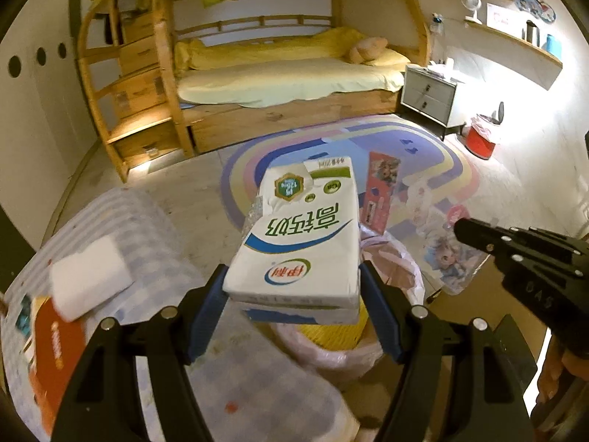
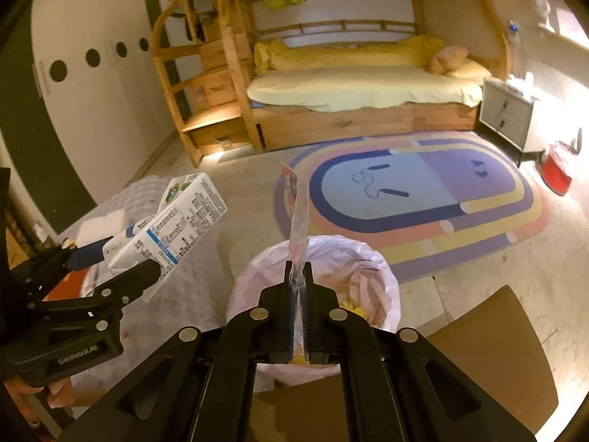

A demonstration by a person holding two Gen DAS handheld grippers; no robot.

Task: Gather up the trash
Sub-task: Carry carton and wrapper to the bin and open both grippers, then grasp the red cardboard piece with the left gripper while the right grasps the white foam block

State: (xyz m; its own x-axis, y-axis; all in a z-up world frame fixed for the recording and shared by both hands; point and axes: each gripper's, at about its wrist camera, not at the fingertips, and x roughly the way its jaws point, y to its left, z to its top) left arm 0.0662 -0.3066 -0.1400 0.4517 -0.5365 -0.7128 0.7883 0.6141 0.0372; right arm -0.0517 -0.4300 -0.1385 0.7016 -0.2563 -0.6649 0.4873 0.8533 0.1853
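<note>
My left gripper (image 1: 292, 291) is shut on a white and green milk carton (image 1: 302, 235) and holds it in the air above the near rim of the trash bin. The carton also shows in the right wrist view (image 2: 176, 221), left of the bin. My right gripper (image 2: 298, 276) is shut on a thin printed plastic wrapper (image 2: 298, 213) that stands up edge-on over the bin; the wrapper also shows in the left wrist view (image 1: 381, 191). The bin (image 2: 383, 269) has a pink bag liner and holds some yellow and pink trash. It also shows in the left wrist view (image 1: 331, 353).
A table with a checked cloth (image 1: 154, 228) is on the left, with a white sponge block (image 1: 90, 280) and a red box (image 1: 55, 353). A brown chair (image 2: 497, 353) stands right of the bin. Beyond are a colourful rug (image 2: 423, 199), a wooden bunk bed (image 2: 368, 88) and a red bucket (image 2: 556, 173).
</note>
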